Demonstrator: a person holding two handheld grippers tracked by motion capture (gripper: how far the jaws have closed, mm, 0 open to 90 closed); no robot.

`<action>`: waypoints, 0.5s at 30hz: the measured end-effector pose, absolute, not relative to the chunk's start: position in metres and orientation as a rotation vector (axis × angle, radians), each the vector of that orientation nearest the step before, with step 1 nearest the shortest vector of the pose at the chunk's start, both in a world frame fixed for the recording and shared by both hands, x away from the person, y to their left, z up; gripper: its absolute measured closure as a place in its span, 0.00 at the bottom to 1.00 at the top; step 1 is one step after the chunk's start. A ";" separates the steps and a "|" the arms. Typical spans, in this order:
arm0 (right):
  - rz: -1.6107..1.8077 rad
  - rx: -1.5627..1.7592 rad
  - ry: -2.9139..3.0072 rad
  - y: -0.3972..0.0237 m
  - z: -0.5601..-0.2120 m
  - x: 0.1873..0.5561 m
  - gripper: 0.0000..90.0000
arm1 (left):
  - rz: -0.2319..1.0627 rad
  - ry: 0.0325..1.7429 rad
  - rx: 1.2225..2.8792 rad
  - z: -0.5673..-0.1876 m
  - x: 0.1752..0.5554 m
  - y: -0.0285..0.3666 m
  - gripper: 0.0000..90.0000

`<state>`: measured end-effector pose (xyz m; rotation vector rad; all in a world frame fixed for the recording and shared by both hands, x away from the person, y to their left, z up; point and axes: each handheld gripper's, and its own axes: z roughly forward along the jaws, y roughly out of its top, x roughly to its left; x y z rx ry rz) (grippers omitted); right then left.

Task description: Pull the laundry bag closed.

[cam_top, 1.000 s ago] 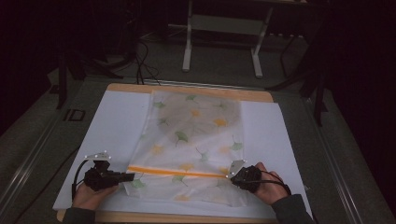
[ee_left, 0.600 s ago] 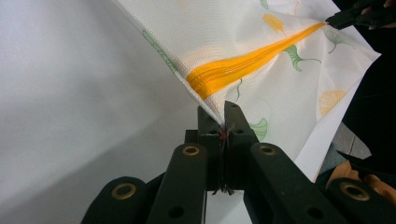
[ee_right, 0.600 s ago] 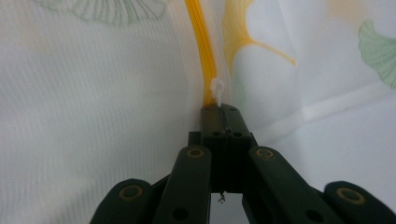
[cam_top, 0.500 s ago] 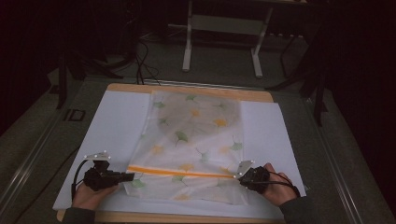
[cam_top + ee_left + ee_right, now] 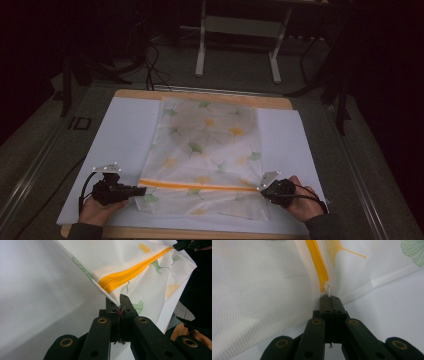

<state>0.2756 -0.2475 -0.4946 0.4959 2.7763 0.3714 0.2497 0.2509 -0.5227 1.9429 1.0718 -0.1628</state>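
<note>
White mesh with an orange zip (image 5: 200, 186) running across it — this is the laundry bag (image 5: 207, 150), printed with green and yellow ginkgo leaves, lying flat on the white sheet (image 5: 125, 145) that covers the wooden worktop (image 5: 200, 95). Its zipped end sits close to the worktop's near edge and the bag reaches back to the far edge, midway between the left and right edges.

Near the near-left corner, the left tool (image 5: 142, 190) has its jaws pressed together on the bag's corner, right at the end of the zip; the left gripper view shows the fabric (image 5: 130, 270) pinched between the black tips and lifted off the sheet. Toward the near-right corner, the right tool (image 5: 263, 190) is clamped on the small white zip pull (image 5: 327, 288) at the other end of the orange band, jaws fully together on it.

The zip is stretched straight between the two tools — beyond the worktop's far edge stand a white frame's legs (image 5: 200, 45) on dark floor
</note>
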 end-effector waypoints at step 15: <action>0.430 0.580 2.746 -0.270 -0.493 0.271 1.00 | -0.136 1.064 1.930 -0.522 0.244 0.262 0.92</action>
